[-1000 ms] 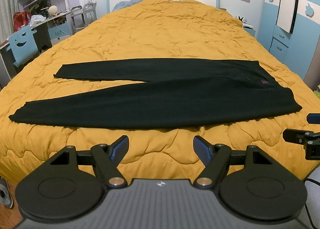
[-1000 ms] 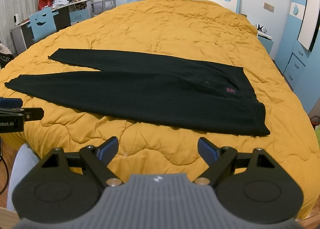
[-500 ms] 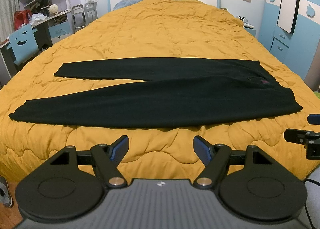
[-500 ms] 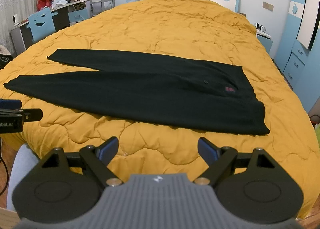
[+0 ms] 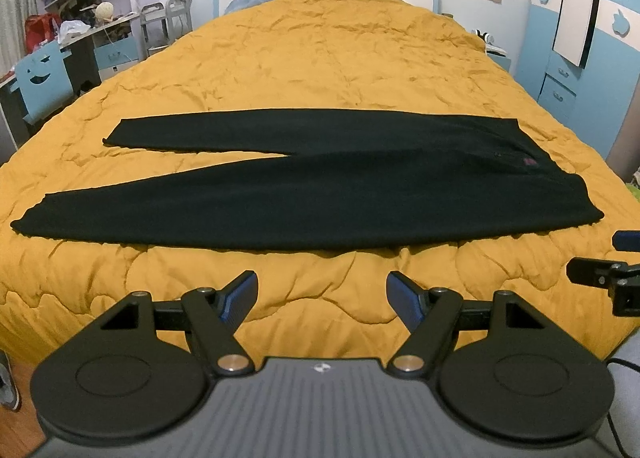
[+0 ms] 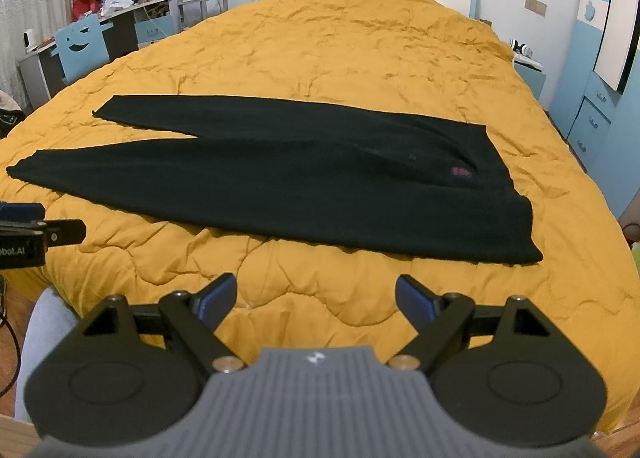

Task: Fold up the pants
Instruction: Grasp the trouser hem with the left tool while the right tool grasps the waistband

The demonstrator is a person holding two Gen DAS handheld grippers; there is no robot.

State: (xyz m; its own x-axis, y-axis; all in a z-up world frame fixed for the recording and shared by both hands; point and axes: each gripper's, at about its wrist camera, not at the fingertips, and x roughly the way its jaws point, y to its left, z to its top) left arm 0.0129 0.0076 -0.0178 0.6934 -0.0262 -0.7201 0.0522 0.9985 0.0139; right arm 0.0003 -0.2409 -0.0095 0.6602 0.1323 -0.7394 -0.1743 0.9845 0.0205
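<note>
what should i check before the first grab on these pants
1. Left gripper open and empty: ok.
2. Right gripper open and empty: ok.
3. Black pants spread flat, both legs visible: ok.
4. Waistband on the right, cuffs on the left, both uncovered: ok.
5. Nothing lying on the pants: ok.
6. Orange quilt smooth under the pants: not ok, it is wrinkled.
</note>
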